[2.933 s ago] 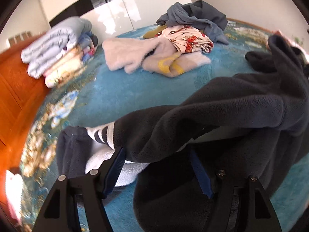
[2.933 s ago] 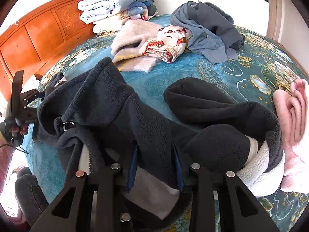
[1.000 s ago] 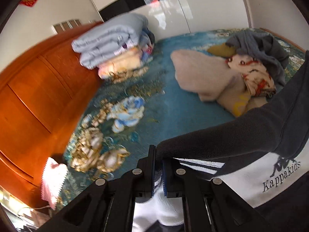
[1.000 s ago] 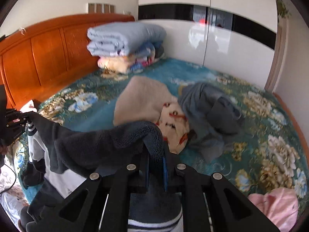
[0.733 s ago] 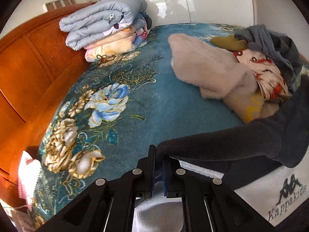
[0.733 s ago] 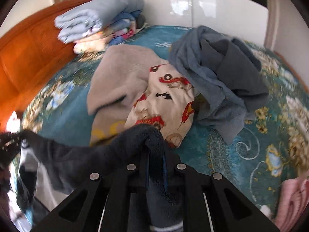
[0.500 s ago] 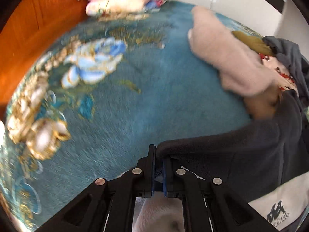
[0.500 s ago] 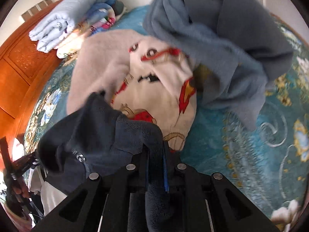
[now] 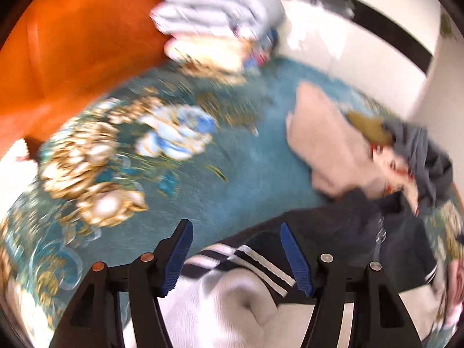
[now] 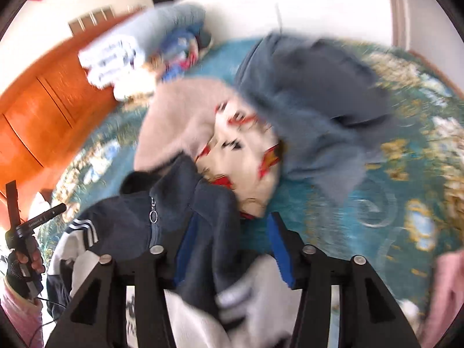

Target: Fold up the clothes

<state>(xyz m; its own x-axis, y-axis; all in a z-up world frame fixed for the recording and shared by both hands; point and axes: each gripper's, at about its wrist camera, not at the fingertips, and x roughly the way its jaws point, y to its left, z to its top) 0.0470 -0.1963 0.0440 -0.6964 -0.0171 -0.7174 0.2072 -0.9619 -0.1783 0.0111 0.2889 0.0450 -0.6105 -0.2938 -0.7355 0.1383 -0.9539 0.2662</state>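
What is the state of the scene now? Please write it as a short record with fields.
Surface: teal floral bedspread
Garment in work: dark fleece jacket with white lining, lying on the bedspread
Left claw: open, over the jacket's striped cuff
Right claw: open, jacket fabric lies between its fingers
Unfolded pile: beige sweater, cartoon-print garment, grey-blue garment
Folded stack: blankets by the wooden headboard

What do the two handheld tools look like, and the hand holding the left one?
Both the left tool and the right tool have black angular frames with round silver and copper-coloured bolts, and ribbed blue pads lining the fingers. The left hand wears a dark glove and pink sleeve; a thin cable hangs below.
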